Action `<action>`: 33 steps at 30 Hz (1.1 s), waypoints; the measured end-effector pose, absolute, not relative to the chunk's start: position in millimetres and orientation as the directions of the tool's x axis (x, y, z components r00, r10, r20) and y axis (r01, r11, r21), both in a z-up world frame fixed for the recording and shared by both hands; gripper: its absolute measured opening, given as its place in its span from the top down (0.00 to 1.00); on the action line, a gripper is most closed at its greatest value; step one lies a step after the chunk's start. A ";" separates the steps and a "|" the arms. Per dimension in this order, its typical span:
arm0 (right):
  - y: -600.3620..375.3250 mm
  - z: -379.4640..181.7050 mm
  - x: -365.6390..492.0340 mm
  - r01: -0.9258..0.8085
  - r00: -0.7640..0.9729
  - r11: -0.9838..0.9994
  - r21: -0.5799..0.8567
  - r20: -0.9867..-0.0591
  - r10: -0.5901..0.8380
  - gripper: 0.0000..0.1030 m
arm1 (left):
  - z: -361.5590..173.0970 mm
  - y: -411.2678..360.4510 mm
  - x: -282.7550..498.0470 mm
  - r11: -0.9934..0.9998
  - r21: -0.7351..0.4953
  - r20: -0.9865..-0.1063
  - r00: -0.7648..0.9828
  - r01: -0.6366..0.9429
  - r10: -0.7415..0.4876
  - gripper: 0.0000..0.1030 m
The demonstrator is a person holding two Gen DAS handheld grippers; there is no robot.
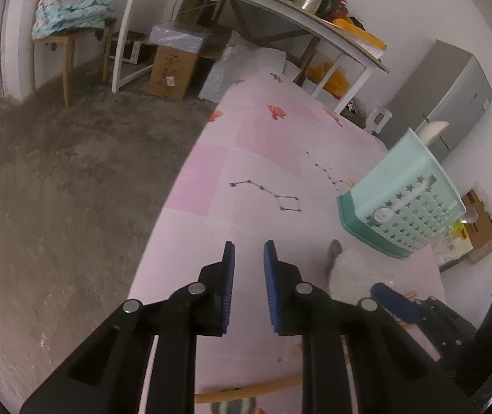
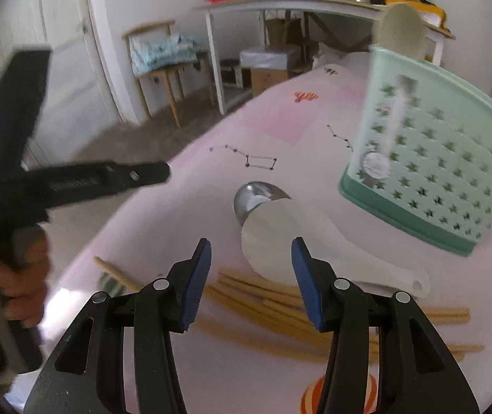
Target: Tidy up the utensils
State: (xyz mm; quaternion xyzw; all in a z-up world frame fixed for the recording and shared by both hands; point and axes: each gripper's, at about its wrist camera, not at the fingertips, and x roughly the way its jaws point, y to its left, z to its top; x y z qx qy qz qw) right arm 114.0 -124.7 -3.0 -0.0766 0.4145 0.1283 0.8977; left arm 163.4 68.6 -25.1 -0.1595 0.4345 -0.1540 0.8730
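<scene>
Left gripper (image 1: 249,255): our jaws were a little apart, holding nothing | right gripper (image 2: 251,258): jaws apart, empty, over the chopsticks (image 2: 263,296) | white rice scoop (image 2: 301,238) and metal spoon (image 2: 256,195) lay near the green basket (image 2: 453,158), far right.

Soft, even indoor light with weak shadows; strong fisheye bending and dark corners all around, and motion blur in the right wrist view, worst at 9 o'clock.
</scene>
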 end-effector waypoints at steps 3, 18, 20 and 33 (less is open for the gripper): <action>-110.7 -12.8 121.1 -0.286 0.619 0.950 -0.124 -0.781 0.084 0.54 | -28.3 77.8 165.5 0.897 -0.426 -0.707 0.575 0.119 -0.412 0.84; -124.8 7.1 110.0 -0.206 0.653 0.971 -0.124 -0.756 0.042 1.00 | -25.4 76.2 163.3 0.889 -0.435 -0.693 0.577 0.146 -0.433 0.84; -133.8 17.6 104.5 -0.199 0.667 0.975 -0.096 -0.742 0.063 1.00 | -23.5 73.1 162.2 0.888 -0.432 -0.690 0.577 0.157 -0.437 0.84; -187.3 69.1 94.9 -0.135 0.752 0.985 0.105 -0.636 0.171 1.00 | -19.4 45.1 162.6 0.850 -0.484 -0.680 0.522 0.209 -0.516 0.84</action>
